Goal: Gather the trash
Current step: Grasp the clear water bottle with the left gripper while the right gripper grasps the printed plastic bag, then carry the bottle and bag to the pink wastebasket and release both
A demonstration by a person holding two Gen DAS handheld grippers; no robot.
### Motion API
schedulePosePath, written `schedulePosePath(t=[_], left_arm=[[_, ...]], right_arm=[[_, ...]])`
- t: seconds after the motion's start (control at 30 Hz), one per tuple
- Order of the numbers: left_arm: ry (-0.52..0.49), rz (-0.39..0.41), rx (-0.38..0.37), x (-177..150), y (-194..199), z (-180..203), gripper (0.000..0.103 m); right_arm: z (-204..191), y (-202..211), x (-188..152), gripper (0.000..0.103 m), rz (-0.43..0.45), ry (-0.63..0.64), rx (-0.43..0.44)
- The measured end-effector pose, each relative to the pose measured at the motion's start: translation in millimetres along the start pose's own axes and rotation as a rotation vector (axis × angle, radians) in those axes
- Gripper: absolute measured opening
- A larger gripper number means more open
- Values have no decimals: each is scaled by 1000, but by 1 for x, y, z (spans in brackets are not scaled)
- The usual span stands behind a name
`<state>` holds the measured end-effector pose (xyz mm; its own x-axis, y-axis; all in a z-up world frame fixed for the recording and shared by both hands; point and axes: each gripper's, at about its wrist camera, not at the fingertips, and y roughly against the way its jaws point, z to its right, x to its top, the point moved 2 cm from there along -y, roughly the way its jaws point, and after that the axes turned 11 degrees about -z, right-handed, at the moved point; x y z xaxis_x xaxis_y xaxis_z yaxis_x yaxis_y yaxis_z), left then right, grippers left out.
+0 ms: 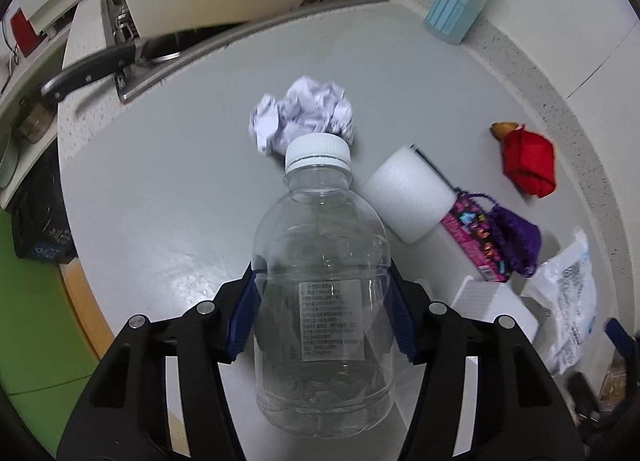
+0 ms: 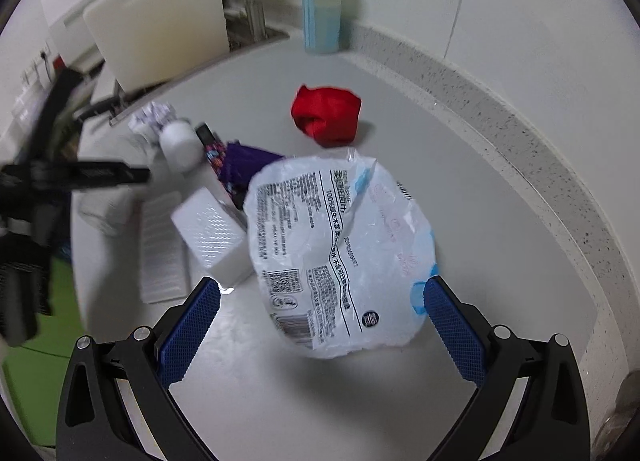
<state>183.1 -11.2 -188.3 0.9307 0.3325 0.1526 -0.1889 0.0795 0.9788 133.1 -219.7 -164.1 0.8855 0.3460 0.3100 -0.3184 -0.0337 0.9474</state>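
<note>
A clear empty plastic bottle with a white cap lies on the grey counter, and my left gripper is shut on it, its blue pads pressed against both sides. In the right wrist view a flattened white plastic wrapper with printed text lies between the fingers of my right gripper, which stands open just above it. Its right pad is close to the wrapper's edge. A crumpled paper ball sits beyond the bottle's cap. The wrapper also shows at the right edge of the left wrist view.
A white foam roll, a pink box with a purple pouch, a red cloth and a white box lie around. A black-handled knife and a cutting board sit by the sink; a blue-liquid bottle stands at the wall.
</note>
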Motion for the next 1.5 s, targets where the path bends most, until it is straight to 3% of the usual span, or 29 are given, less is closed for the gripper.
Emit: schedulePosePath(t=[0.13, 0.27, 0.33, 0.47, 0.5, 0.57, 0.8, 1.1, 1.3, 1.5], left_arm=[[-8, 32, -19, -5, 20, -3, 57], [-22, 53, -36, -11, 36, -6, 57], [-28, 61, -42, -13, 42, -8, 57], [-44, 73, -43, -19, 51, -8, 57], [-48, 77, -42, -20, 53, -9, 57], [-59, 85, -38, -22, 57, -10, 57], [-92, 148, -48, -35, 86, -19, 57], [-74, 236, -27, -74, 136, -79, 57], [-3, 260, 3, -112, 149, -149, 57], [92, 223, 27, -146, 125, -230, 57]], right_arm=[[-6, -24, 3, 98, -48, 39, -70], [-1, -33, 3, 96, -48, 32, -82], [6, -36, 4, 62, -56, 13, -99], [18, -29, 4, 28, -42, -27, -96], [20, -28, 4, 14, -34, -36, -93], [23, -17, 3, 7, -13, -55, -79], [-5, 46, 0, 5, 114, -10, -48], [-118, 98, 9, 5, 232, 172, 118], [-212, 95, 13, 5, 229, 292, 228], [-293, 65, 7, 5, 160, 386, 283]])
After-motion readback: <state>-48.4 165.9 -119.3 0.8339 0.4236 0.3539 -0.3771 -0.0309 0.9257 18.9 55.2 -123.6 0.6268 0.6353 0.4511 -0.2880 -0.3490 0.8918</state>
